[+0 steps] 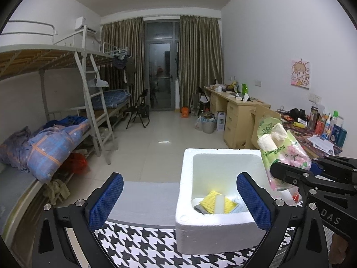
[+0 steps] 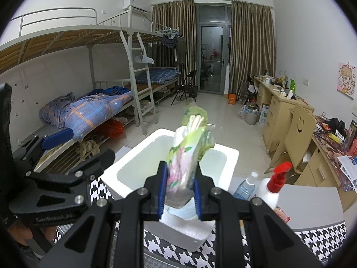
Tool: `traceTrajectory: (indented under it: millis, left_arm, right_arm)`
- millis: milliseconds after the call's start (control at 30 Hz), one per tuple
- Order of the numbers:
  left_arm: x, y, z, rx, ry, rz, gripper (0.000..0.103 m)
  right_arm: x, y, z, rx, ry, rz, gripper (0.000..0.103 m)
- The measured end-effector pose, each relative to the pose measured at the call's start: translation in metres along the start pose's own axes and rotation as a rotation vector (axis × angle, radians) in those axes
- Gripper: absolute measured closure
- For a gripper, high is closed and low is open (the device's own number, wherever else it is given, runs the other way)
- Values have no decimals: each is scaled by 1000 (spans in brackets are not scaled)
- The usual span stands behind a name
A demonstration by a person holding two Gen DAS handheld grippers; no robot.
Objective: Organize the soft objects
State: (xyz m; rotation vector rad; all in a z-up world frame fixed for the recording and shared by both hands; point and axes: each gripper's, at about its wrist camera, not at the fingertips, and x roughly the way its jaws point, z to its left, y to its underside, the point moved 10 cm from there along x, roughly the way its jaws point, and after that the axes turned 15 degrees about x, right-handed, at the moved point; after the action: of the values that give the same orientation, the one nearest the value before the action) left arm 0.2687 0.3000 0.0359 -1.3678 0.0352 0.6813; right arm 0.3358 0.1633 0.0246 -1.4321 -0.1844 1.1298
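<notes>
Left tool (image 1: 179,198) spread wide and empty, hovering just short of white rectangular foam box (image 1: 189,223) on houndstooth-patterned surface (image 1: 145,245), with yellow ridged sponge (image 1: 212,201) and other soft bits already lying inside. Right tool (image 2: 179,192) clamped on crinkly green-and-pink plastic tissue pack (image 2: 189,151), held upright above near edge of box, so placing step judged in hand. Next move, likely: carry pack forward over box cavity, lower, open only once pack sits low, keeping clear of clear spray bottle (image 2: 246,185) and red-topped white pump bottle (image 2: 274,185) just right of box.
</notes>
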Motion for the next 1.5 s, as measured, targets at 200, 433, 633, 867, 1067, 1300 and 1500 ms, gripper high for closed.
traceTrajectory:
  millis: [200,433,633,867,1067,1300,1500]
  left_arm:
    - [1,5,6,-3,-11,5,1]
    - [4,13,13,-11,-21,15,1]
    - [5,15,15,-8,-19,17,1]
    - [3,17,17,-11,-13,18,1]
    - [-15,14,15,-7,-12,-2,1]
    - [-50,10,13,-13,-11,-35,1]
    - [-82,7,11,-13,-26,-66,1]
  right_arm:
    - [11,1,-2,3,7,19,78]
    - [27,4,-7,22,20,55,75]
    - [39,7,-9,47,29,101,34]
    - [34,9,-11,57,44,103,27]
    - [10,4,-8,53,33,66,25]
    - [-35,1,-5,47,51,-22,13]
    - [-72,4,-1,20,79,-86,6]
